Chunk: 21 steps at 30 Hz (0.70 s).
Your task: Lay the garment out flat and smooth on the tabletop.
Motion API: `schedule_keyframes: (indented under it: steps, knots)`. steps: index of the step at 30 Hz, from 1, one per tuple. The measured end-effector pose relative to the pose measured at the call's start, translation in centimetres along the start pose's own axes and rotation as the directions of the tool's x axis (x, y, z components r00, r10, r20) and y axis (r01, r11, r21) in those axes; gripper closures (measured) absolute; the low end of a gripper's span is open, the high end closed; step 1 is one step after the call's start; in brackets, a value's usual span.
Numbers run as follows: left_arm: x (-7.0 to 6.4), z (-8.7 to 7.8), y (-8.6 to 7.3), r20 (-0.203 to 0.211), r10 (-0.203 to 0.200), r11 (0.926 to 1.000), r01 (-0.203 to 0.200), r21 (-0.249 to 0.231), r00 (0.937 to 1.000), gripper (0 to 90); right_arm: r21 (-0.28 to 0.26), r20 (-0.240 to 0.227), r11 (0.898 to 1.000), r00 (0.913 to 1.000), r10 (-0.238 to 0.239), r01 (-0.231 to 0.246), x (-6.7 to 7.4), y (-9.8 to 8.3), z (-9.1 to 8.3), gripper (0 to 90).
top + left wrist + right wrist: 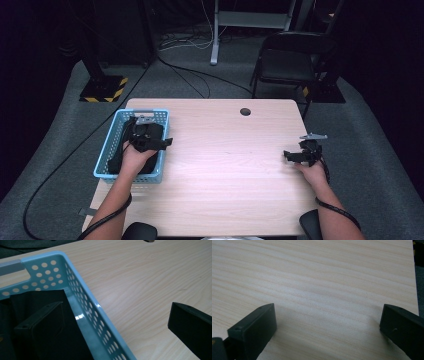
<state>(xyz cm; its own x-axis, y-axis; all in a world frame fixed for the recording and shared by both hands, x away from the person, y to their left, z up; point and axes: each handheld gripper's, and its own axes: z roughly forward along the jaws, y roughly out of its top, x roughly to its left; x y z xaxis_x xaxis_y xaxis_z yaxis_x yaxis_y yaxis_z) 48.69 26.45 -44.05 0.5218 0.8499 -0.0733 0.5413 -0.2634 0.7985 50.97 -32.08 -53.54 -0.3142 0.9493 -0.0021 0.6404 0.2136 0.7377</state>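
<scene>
The left gripper (162, 142) hovers at the right wall of a blue perforated basket (103, 160) near the table's (230, 150) left edge, its 2 jaws wide apart, one inside the basket, the other over bare wood. A black item (152, 131) lies in the basket. The right gripper (290, 156) sits low near the right edge, jaws apart, gripping nothing.

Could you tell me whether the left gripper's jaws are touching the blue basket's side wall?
Apart. In the left gripper view the open left gripper straddles the basket wall, gap visible on both sides.
</scene>
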Motion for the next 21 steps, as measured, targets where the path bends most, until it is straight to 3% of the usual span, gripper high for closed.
schedule_keyframes:
  steps: [5,21]
  knots:
    - [0.7,-0.3,0.3,-0.031,0.002,1.0000,-0.002,0.001,0.9995,0.0,0.000,0.000,1.000,1.0000,0.000,0.000,0.0,0.0,0.0,0.0]
    - [3.9,-1.7,0.6,-0.094,-0.084,0.9964,0.083,-0.020,0.9920,1.1,0.000,-0.001,1.000,1.0000,0.000,0.000,0.0,0.0,0.0,0.0]
